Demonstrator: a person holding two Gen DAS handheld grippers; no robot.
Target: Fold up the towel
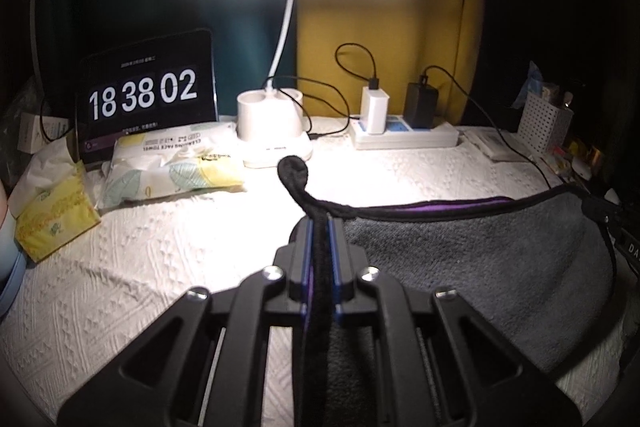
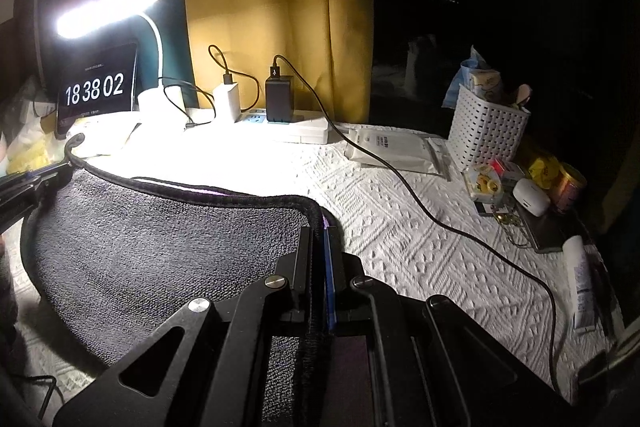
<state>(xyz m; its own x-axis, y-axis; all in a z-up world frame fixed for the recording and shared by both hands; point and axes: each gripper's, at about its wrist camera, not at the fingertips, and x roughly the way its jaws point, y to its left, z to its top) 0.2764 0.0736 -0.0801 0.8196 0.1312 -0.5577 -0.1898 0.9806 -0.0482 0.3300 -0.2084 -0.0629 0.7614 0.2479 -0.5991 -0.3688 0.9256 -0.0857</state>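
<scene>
A dark grey towel with black edging and a purple inner side hangs stretched between my two grippers above the white textured table cover. My left gripper is shut on its left corner; a black loop of the edging sticks up past the fingertips. My right gripper is shut on the towel's right corner. The right gripper shows at the far right of the left wrist view, and the left gripper shows at the far left of the right wrist view.
At the back stand a lit desk lamp, a tablet clock, a power strip with chargers and tissue packs. A black cable crosses the table at right, near a white basket and small items.
</scene>
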